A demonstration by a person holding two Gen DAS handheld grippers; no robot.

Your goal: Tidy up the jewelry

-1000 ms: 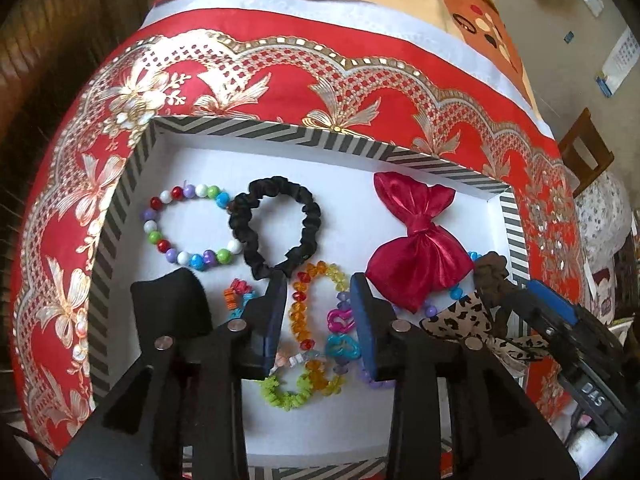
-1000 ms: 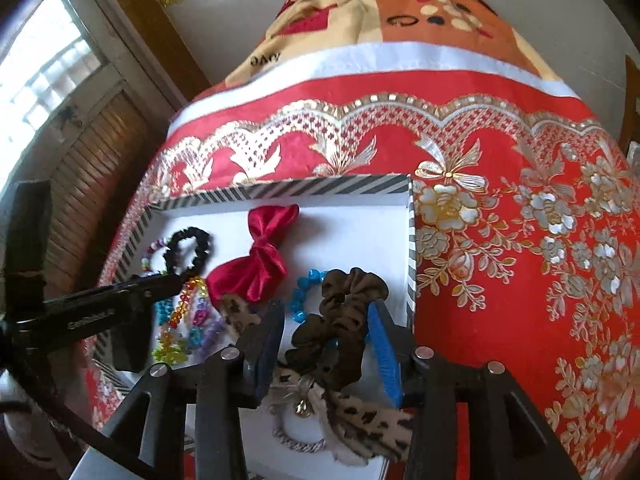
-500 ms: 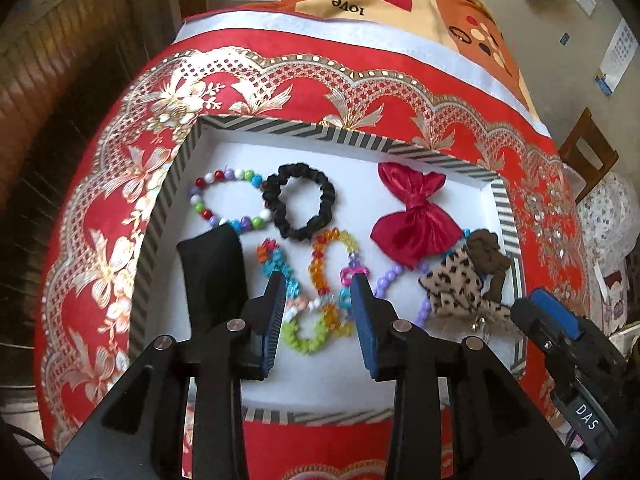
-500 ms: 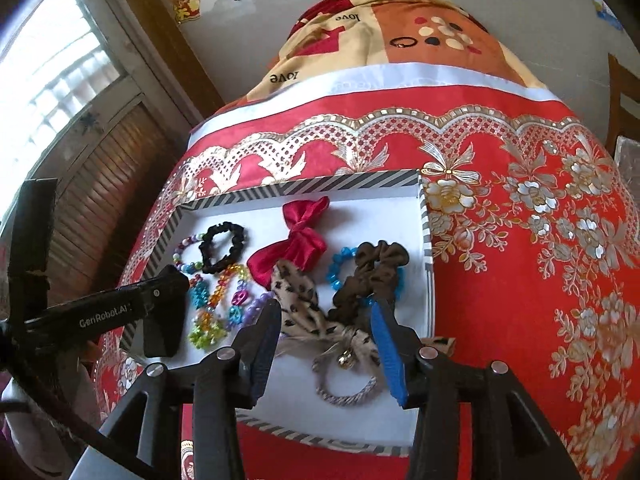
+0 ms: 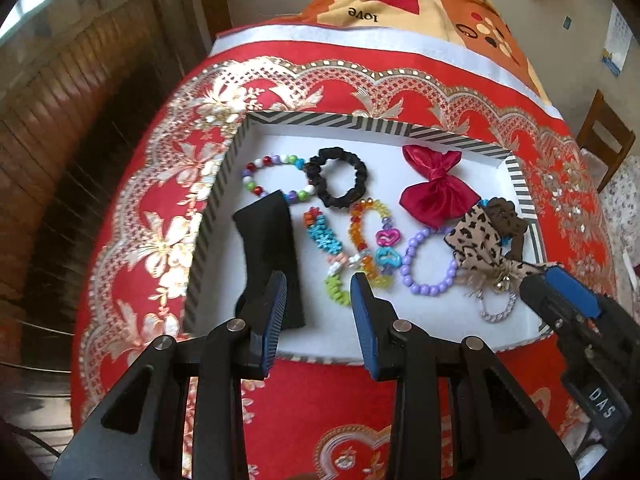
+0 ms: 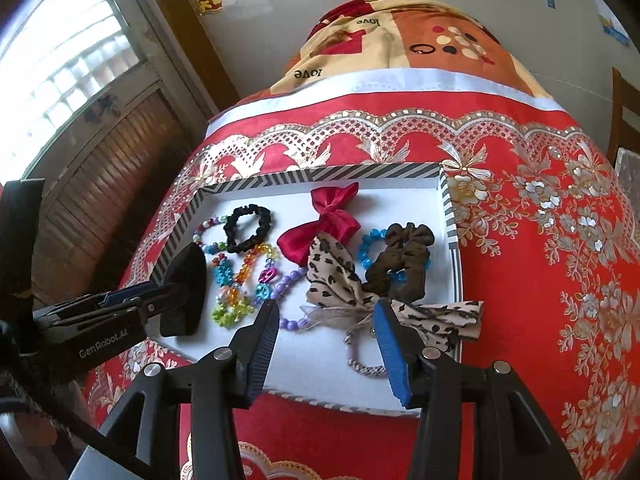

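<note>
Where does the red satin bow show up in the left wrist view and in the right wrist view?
Left wrist view: red satin bow sits right of centre, near the tray's far wall.
Right wrist view: it sits at centre, again near the far wall.
Shared landmark: the black scrunchie lies left of the bow in both.

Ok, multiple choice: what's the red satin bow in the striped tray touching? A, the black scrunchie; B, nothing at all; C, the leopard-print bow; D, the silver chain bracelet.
C: in the right wrist view the red satin bow lies against the leopard-print bow, clear of the black scrunchie.
</note>
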